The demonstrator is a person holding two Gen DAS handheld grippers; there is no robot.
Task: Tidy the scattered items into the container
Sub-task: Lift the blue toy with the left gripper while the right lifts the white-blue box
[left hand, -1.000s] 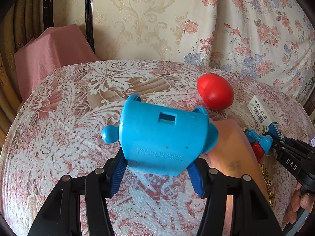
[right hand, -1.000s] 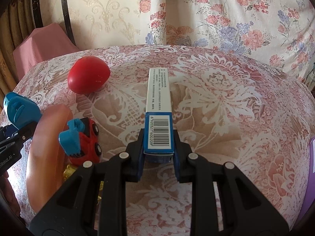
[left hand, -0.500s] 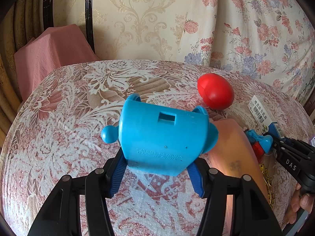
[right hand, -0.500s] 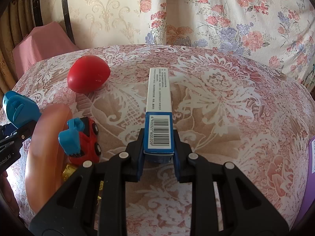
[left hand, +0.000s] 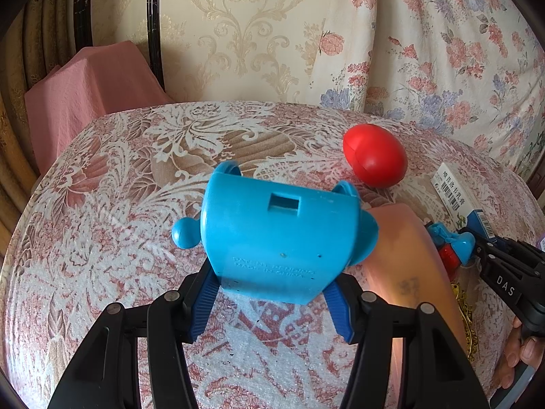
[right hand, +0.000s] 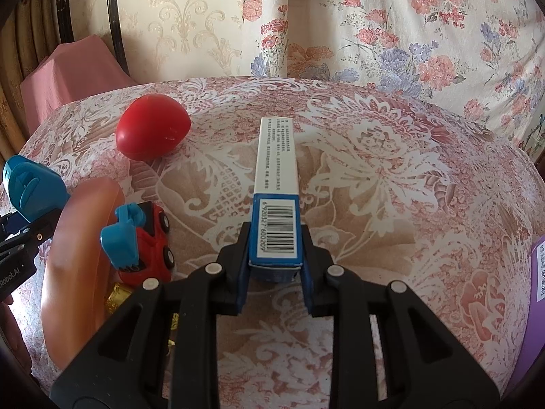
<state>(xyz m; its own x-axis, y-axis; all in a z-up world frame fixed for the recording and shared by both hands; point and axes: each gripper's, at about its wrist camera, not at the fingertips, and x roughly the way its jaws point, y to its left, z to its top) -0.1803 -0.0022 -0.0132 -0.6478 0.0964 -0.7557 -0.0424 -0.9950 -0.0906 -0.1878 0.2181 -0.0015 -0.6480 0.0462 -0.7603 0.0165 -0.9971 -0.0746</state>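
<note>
My left gripper [left hand: 270, 289] is shut on a blue plastic toy body [left hand: 282, 238], held just left of the orange container's rim [left hand: 405, 259]. My right gripper [right hand: 274, 266] is shut on the near end of a long white-and-blue box [right hand: 277, 184] with a barcode, which points away over the tablecloth. Inside the orange container [right hand: 78, 245] sit a red toy car with a blue scoop [right hand: 143, 238] and some gold pieces [right hand: 117, 296]. A red egg-shaped toy [right hand: 151, 131] lies on the cloth beyond the container. The left gripper's blue toy [right hand: 30, 191] shows at the right wrist view's left edge.
A round table under a pink-and-white lace cloth [right hand: 391, 170] carries everything. Behind it hang a floral curtain [right hand: 408, 24] and patterned wallpaper, with a pink-draped object [left hand: 85, 92] at the back left. A purple thing [right hand: 534, 306] sits at the right edge. A hand [left hand: 521, 358] holds the right gripper.
</note>
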